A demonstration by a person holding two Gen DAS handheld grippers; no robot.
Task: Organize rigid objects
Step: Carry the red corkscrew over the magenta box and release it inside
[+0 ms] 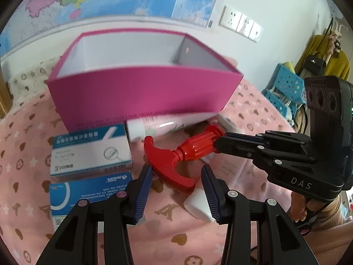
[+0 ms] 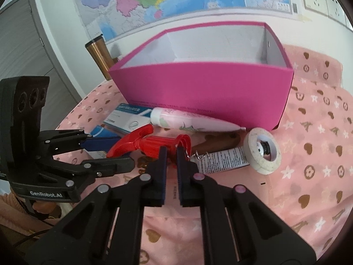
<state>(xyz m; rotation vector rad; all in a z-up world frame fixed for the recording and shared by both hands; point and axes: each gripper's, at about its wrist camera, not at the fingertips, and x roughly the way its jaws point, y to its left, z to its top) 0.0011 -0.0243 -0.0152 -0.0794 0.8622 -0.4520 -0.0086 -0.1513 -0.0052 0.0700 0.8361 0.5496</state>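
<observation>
From the left wrist, the left gripper [image 1: 176, 183] stands spread over the red T-handled tool [image 1: 176, 156] on the pink cloth [image 1: 242, 114], before the pink box [image 1: 141, 92]; the right gripper [image 1: 222, 140], marked "DAS", pinches the tool's ribbed end. From the right wrist, the right gripper [image 2: 171, 154] is closed on that tool [image 2: 150, 142]; the left gripper's [image 2: 114, 150] body reads "GenRobot.AI"; a tape roll [image 2: 262, 154] lies near.

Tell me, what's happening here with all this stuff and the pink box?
A person holding two grippers is tidying items on a pink cloth. The right gripper is shut on a red T-handled tool, lifting it in front of the empty pink box. The left gripper is open, hovering near the tool's handle. Medicine boxes, a pink bottle and a tape roll lie outside the box.
</observation>
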